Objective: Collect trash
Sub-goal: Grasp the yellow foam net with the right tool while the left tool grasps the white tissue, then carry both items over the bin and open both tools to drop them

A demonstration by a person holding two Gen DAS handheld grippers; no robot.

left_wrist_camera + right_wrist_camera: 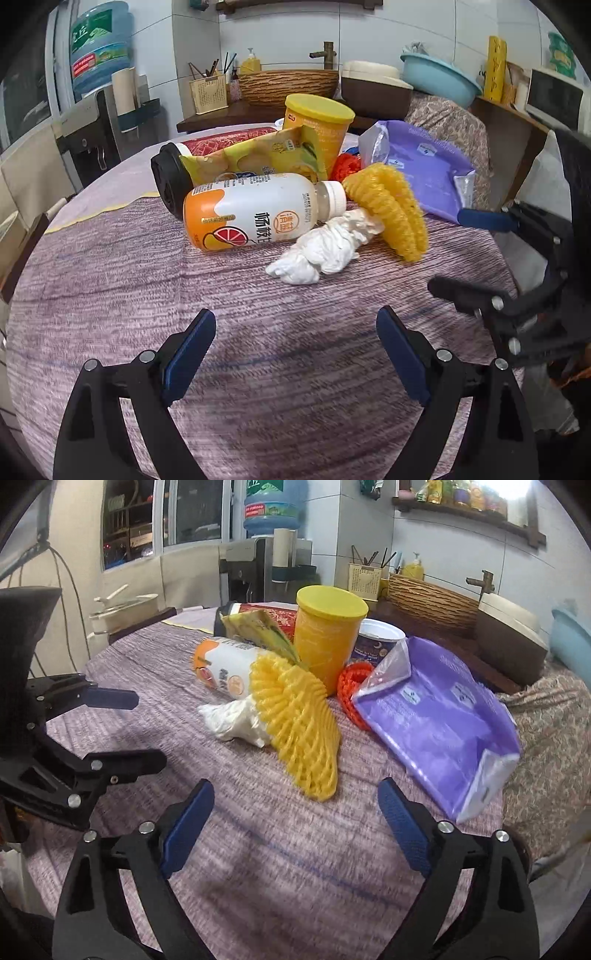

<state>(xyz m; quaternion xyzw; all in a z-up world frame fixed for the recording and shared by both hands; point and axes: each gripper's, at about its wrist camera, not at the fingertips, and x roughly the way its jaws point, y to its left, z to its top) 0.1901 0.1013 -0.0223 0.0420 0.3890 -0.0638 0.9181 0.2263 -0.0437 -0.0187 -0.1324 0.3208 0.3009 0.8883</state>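
I see the table [110, 280], its near edge bare, with the trash heaped toward its far edge. Purple bag [439, 716] lies flat at the right edge; yogurt bottle [255, 210] is toppled mid-heap; yellow foam net [299, 731] leans on crumpled tissue [325, 251]. My left gripper [295, 350] and right gripper [295, 830] hover wide-jawed, empty, presumably for approach.
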